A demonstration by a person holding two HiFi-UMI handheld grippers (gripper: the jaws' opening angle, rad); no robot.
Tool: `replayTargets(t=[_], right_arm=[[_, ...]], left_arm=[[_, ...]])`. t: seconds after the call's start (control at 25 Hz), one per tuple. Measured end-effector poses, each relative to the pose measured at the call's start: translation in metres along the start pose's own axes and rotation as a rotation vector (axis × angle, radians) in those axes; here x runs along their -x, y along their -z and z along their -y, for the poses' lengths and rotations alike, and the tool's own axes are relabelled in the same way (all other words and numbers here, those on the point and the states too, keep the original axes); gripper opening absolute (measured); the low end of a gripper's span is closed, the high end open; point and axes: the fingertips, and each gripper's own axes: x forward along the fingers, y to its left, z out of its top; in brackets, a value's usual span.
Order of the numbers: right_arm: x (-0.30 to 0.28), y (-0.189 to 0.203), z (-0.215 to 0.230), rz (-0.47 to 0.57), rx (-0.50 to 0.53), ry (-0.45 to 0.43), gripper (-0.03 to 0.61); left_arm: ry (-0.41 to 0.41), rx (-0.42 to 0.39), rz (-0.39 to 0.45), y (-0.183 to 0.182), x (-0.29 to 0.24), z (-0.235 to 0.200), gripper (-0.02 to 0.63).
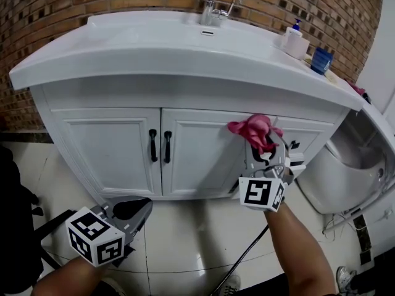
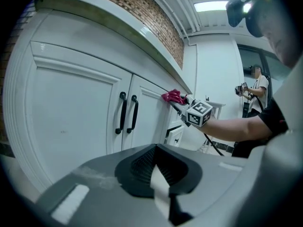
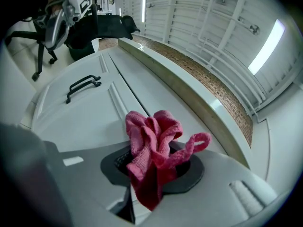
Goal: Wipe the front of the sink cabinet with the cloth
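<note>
Gripping the soft, surely light cloth (image 1: 253, 130) mid-bunch, my right gripper (image 1: 264, 150) meets the sink cabinet (image 1: 197, 158) front at two o'clock; my left gripper (image 1: 139, 209) idles, jaws closed, empty.

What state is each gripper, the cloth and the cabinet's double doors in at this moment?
right gripper: shut on the cloth.
cloth: bunched, raised to the top right of the sink cabinet front.
left gripper: shut, empty, held low and apart from the cabinet.
double doors: both shut.
</note>
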Motion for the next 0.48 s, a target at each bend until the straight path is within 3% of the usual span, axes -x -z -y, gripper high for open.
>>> replayTargets(t=[0.48], right_arm=[[0.008,0.038,-0.067,-0.082,-0.005,-0.146,0.112]], left_arm=[[-0.003,0.014,0.013,-0.002,0.006,0.002,0.004]])
